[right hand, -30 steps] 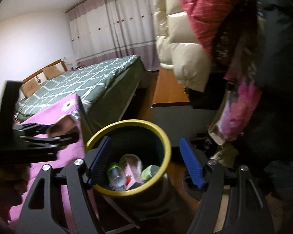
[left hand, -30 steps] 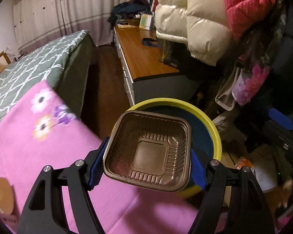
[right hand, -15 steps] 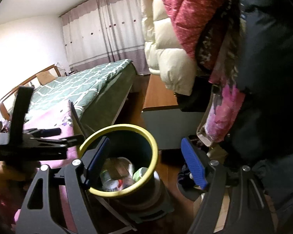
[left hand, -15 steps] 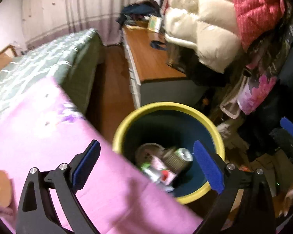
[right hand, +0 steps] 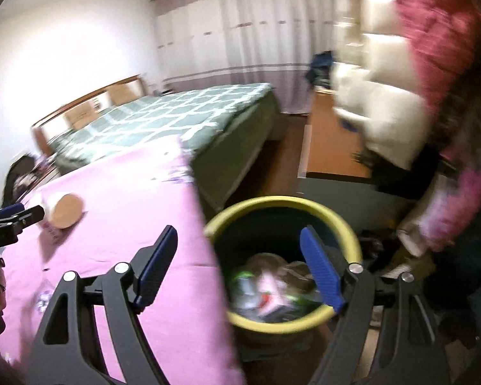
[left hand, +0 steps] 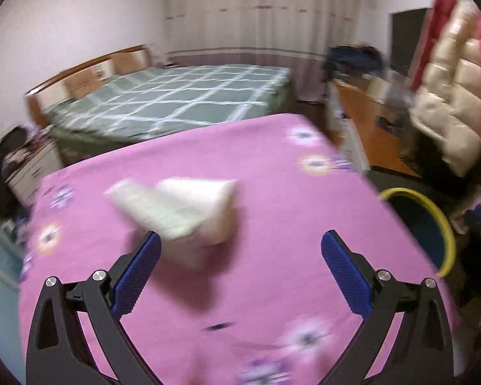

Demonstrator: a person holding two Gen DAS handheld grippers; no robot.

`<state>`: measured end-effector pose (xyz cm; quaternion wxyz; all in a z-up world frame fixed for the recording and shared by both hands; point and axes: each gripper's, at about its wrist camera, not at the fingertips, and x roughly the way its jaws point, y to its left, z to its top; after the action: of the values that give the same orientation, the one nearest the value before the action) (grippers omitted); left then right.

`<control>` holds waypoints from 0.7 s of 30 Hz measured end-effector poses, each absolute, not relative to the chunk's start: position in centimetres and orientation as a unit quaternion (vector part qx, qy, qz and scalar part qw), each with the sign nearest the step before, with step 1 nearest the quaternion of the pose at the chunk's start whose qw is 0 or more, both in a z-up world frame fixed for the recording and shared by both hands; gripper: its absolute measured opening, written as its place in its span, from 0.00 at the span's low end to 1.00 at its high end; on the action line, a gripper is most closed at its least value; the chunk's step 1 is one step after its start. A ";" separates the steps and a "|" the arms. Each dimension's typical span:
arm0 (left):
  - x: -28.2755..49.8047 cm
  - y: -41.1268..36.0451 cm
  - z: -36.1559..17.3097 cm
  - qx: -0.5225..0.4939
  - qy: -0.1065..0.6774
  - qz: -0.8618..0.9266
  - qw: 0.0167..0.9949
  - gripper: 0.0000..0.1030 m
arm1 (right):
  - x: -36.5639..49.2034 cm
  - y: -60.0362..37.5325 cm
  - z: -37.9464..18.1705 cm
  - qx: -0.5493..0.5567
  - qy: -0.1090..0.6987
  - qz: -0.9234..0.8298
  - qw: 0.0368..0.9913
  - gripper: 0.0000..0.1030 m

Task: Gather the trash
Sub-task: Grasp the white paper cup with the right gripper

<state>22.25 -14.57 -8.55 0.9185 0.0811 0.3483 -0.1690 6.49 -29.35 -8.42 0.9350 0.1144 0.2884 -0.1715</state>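
Observation:
A white paper cup (left hand: 192,215) lies on its side on the pink flowered tablecloth (left hand: 272,166), blurred, with a pale wrapper against it. My left gripper (left hand: 240,240) hovers just short of the cup, its jaws opening wide and nothing between them. The right wrist view shows the same cup (right hand: 65,215) with the left gripper's fingertips (right hand: 22,215) beside it. My right gripper (right hand: 239,234) hangs above the yellow-rimmed bin (right hand: 272,200), jaws opening and empty. Mixed trash (right hand: 269,285) lies in the bin. That bin's rim (left hand: 445,231) peeks past the table's right edge.
A bed with a green checked cover (left hand: 176,99) stands behind the table. A wooden desk (left hand: 368,128) and hanging padded coats (left hand: 449,112) crowd the right side. A strip of dark wooden floor (right hand: 285,160) runs between bed and desk.
The left gripper opened, the brown plastic tray it held is gone, and it swung left from the bin to over the pink table. The right gripper shifted a little and widened.

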 end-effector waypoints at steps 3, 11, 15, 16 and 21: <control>23.4 -9.4 -10.0 0.069 0.356 -0.118 0.924 0.95 | 10.1 -26.3 -8.1 0.103 0.294 -0.124 0.942 0.73; 26.8 4.6 -13.6 0.012 0.354 0.029 0.935 0.95 | 18.1 -17.0 -7.0 0.070 0.310 0.019 0.948 0.73; 26.9 9.6 -14.6 -0.044 0.355 0.064 0.932 0.95 | 21.9 -13.6 -7.5 0.045 0.326 0.040 0.944 0.72; 26.7 10.3 -14.7 -0.058 0.354 0.064 0.931 0.95 | 22.7 -13.3 -7.6 0.049 0.330 0.040 0.942 0.73; 26.5 11.1 -15.0 -0.073 0.353 0.064 0.931 0.95 | 27.2 -12.5 -8.3 0.060 0.364 0.030 0.929 0.72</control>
<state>26.47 11.14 -14.97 0.9305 -0.0734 0.3529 0.0645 27.19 -12.45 -8.30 0.9290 0.0603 0.3638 0.0301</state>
